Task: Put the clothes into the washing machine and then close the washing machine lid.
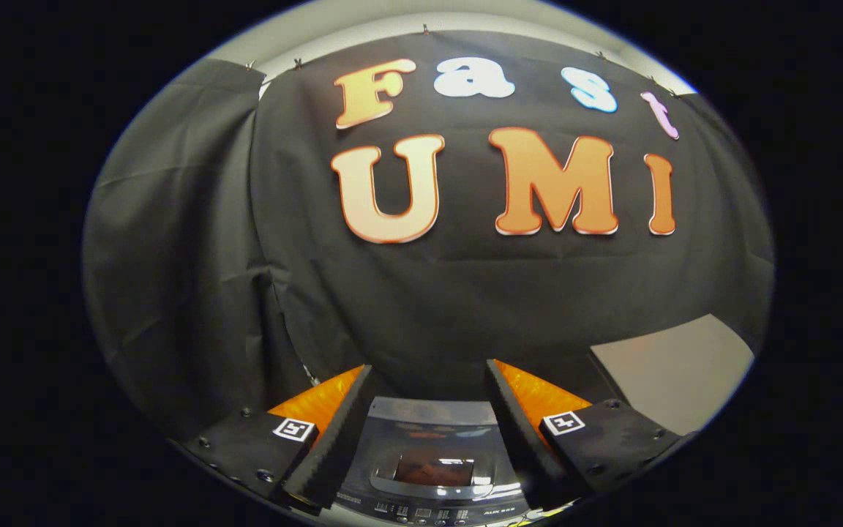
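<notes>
The jaws (429, 380) stand released, spread wide with nothing gripped; one finger (334, 446) runs up at about 7 o'clock and the other finger (516, 439) at about 5 o'clock, each carrying a small square black-and-white marker (295, 429) on its mount. Between them, low at 6 o'clock, lies the washing machine (429, 461), seen from above: its lid (432, 439) is down, a dark glossy panel with a small window (434, 471) in it that throws back reddish reflections, and a strip of buttons (429, 514) runs along the nearest edge. Neither finger touches the machine; its top fills the gap between them. No clothes can be made out, and what lies under the lid cannot be told through the window. Farther off at about 4 o'clock, beyond the right-hand finger, a pale flat surface (674, 369) slopes away, bare on the part that shows. Behind everything, from 9 o'clock round to 3 o'clock, hangs the black cloth wall (421, 293) of the booth, pinned along its top edge by small clips (297, 64), with a second cloth panel (173, 256) overlapping it at 9 o'clock. Above the cloth at 12 o'clock a band of pale wall (363, 22) shows.
</notes>
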`<state>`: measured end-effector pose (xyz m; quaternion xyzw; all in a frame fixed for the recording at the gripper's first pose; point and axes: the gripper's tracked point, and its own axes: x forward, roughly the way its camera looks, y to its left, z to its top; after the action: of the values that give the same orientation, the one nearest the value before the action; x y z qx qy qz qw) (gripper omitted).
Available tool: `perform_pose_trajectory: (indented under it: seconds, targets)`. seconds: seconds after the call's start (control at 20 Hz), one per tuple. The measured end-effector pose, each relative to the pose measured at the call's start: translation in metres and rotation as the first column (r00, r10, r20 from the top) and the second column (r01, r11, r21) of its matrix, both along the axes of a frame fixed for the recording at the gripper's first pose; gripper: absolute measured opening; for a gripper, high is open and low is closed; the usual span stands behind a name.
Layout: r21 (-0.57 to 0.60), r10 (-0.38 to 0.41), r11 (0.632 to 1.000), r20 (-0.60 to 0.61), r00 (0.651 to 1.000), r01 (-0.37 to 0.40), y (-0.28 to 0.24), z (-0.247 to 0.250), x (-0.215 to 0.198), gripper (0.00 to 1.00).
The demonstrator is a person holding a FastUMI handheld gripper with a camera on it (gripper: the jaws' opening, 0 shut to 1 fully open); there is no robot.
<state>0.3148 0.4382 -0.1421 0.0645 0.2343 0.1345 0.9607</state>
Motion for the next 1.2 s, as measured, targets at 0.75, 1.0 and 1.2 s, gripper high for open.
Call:
perform_pose_trajectory:
  seconds: [0.75, 1.0, 1.2]
  targets:
    - [-0.005, -0.061, 0.998, 0.271, 0.961, 0.064, -0.233, 0.177, -0.094, 0.98]
    - [-0.042, -0.126, 0.988, 0.314, 0.941, 0.147, -0.331, 0.19, -0.124, 0.98]
    - [-0.038, -0.174, 0.98, 0.323, 0.93, 0.196, -0.392, 0.192, -0.145, 0.98]
